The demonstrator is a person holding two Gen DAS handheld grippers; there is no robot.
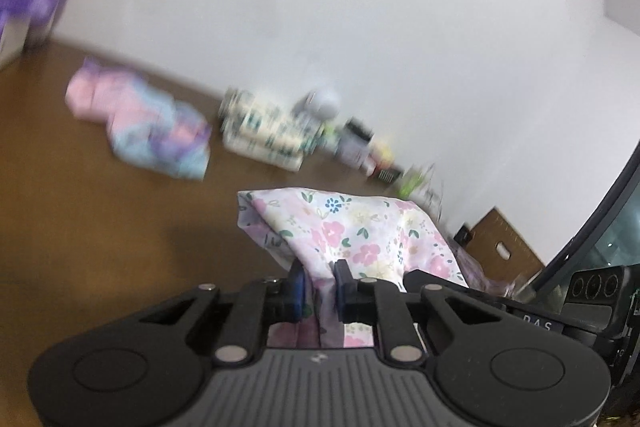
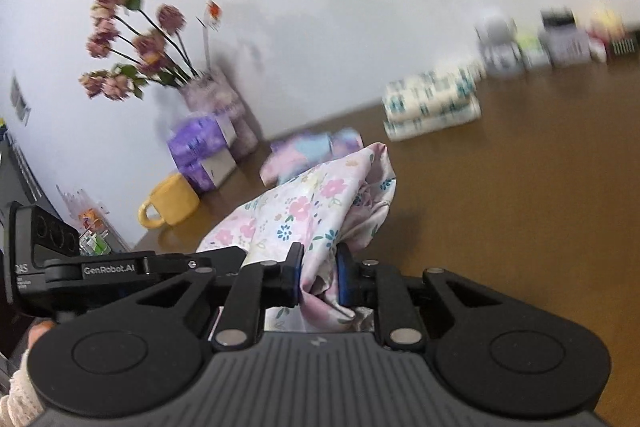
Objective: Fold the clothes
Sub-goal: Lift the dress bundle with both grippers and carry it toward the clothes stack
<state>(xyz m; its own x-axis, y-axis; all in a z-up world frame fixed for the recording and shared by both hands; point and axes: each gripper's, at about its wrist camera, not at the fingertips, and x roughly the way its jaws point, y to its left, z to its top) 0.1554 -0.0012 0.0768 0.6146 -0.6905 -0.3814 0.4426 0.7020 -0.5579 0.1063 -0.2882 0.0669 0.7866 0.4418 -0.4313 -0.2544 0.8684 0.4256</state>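
The left gripper (image 1: 319, 287) is closed on a bunched fold of the floral cloth (image 1: 352, 231); its two blue-padded fingers (image 1: 297, 285) press the fabric from both sides. From the pinch the cloth rises and spreads ahead of the fingertips and off to their right, lifted clear of the brown table (image 1: 100, 227) there. Below the fingers more of the same fabric shows between the linkage bars.

The right gripper (image 2: 319, 277) likewise clamps the floral cloth (image 2: 312, 203), with a crumpled pink wad squeezed between its fingers (image 2: 294, 277). The fabric billows up and forward from the fingertips, hanging in folds to their right above the table (image 2: 520, 207).

Well beyond the left fingertips, blurred, lie a folded pastel garment (image 1: 152, 123) and a stack of patterned packs (image 1: 264, 131) along the white wall (image 1: 360, 7). Ahead and left of the right fingertips stand a yellow mug (image 2: 170, 203), purple boxes (image 2: 204, 147) and a bunch of dried flowers (image 2: 132, 43). A sleeve cuff (image 2: 18, 399) shows at the lower left edge of the right view.
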